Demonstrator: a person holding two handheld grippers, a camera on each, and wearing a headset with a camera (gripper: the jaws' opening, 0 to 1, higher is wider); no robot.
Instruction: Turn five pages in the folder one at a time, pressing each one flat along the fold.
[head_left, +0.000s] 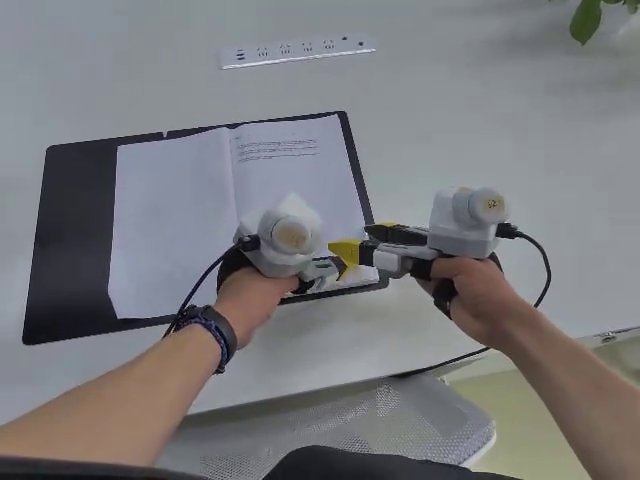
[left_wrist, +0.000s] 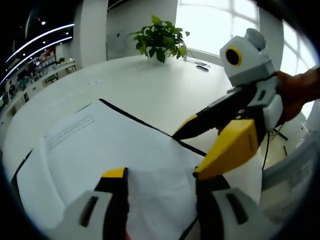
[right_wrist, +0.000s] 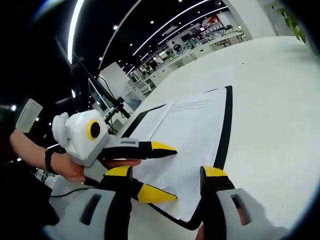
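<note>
The black folder (head_left: 70, 250) lies open on the white table, with white pages on both sides of the fold. The right page (head_left: 290, 190) carries a few lines of print near its top. My left gripper (head_left: 325, 268) is open at the folder's near right corner, its jaws over the right page (left_wrist: 110, 145). My right gripper (head_left: 372, 248) points left at that same corner and is also open. The page corner (right_wrist: 187, 207) lies between its jaws. In the right gripper view, the left gripper (right_wrist: 165, 170) has one jaw above the page and one along its near edge. Neither gripper grips paper.
A white power strip (head_left: 297, 50) lies at the far side of the table. A potted plant (left_wrist: 160, 37) stands beyond the folder. A mesh chair seat (head_left: 380, 420) sits below the table's near edge. A black cable (head_left: 535, 260) trails from the right gripper.
</note>
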